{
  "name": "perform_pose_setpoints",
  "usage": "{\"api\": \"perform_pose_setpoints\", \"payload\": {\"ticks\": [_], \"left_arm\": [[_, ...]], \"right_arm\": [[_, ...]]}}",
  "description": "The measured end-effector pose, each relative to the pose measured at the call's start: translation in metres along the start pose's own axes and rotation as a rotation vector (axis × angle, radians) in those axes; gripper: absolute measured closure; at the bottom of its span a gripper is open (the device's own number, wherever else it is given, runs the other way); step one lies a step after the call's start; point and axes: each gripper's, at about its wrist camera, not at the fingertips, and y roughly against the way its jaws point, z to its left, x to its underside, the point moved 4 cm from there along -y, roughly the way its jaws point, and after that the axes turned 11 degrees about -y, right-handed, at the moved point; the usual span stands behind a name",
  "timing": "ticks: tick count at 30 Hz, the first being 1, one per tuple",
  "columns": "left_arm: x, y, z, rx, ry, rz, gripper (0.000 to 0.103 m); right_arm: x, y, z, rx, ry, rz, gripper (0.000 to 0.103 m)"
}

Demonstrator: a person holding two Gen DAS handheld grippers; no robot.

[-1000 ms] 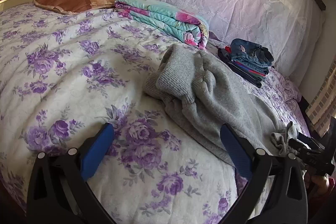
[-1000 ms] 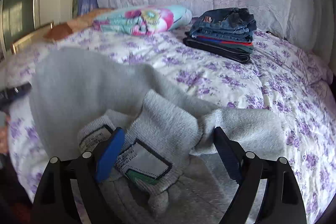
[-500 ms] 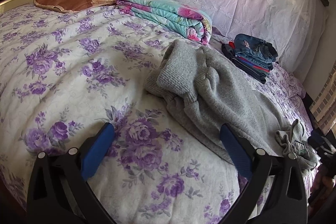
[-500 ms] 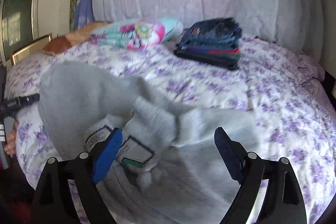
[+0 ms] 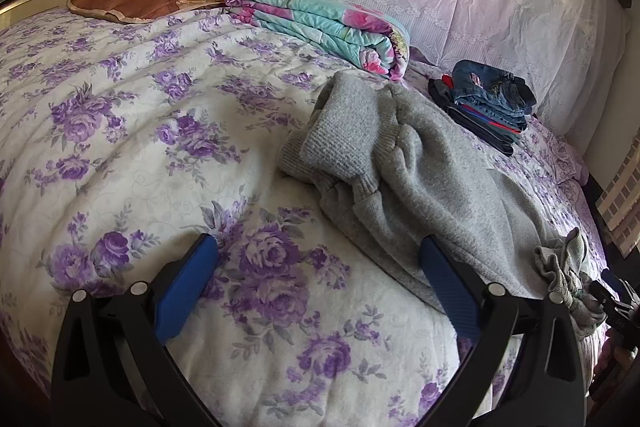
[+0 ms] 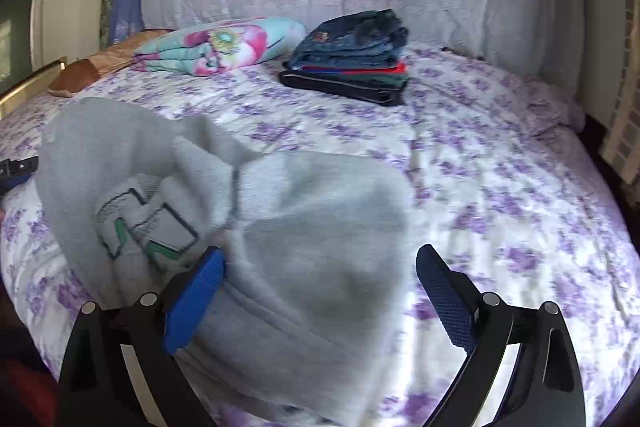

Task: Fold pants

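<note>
Grey pants (image 5: 432, 179): rumpled on the flowered bedspread (image 5: 120, 131), waistband labels now turned further up (right view). Left gripper (image 5: 320, 267): jaws spread, empty, above bare cover. Right gripper (image 6: 320, 279): jaws spread over the cloth, gripping nothing. Folding seems barely begun.

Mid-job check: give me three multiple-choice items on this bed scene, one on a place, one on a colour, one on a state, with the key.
1. Where is the stack of folded clothes?
A. near the headboard
B. on the floor
C. in the right gripper

2. What colour are the pants?
A. red
B. grey
C. black

3. How is the left gripper?
A. shut on the pants
B. open, holding nothing
C. shut on a pillow

Key: A, the stack lies at the far side of the bed; B, the fabric is grey; B, its fingers stand apart over bedspread.
</note>
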Motion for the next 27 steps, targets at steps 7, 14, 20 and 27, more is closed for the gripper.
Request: {"api": "perform_pose_setpoints", "payload": {"ticks": [7,14,20,27], "left_arm": [[0.001,0.000,-0.001,-0.010,0.003,0.003,0.005],[0.001,-0.001,-0.001,-0.014,0.003,0.005,0.005],[0.001,-0.001,-0.001,-0.015,0.002,0.007,0.005],[0.004,0.004,-0.004,-0.030,0.018,0.032,0.005]], "right_arm": [[0.002,0.006,-0.029,0.059,-0.041,0.002,0.005],[0.004,0.003,-0.032,0.059,-0.036,0.010,0.005],[0.000,0.011,-0.030,0.087,-0.021,-0.020,0.005],[0.003,0.003,-0.032,0.099,-0.015,0.001,0.005]]}}
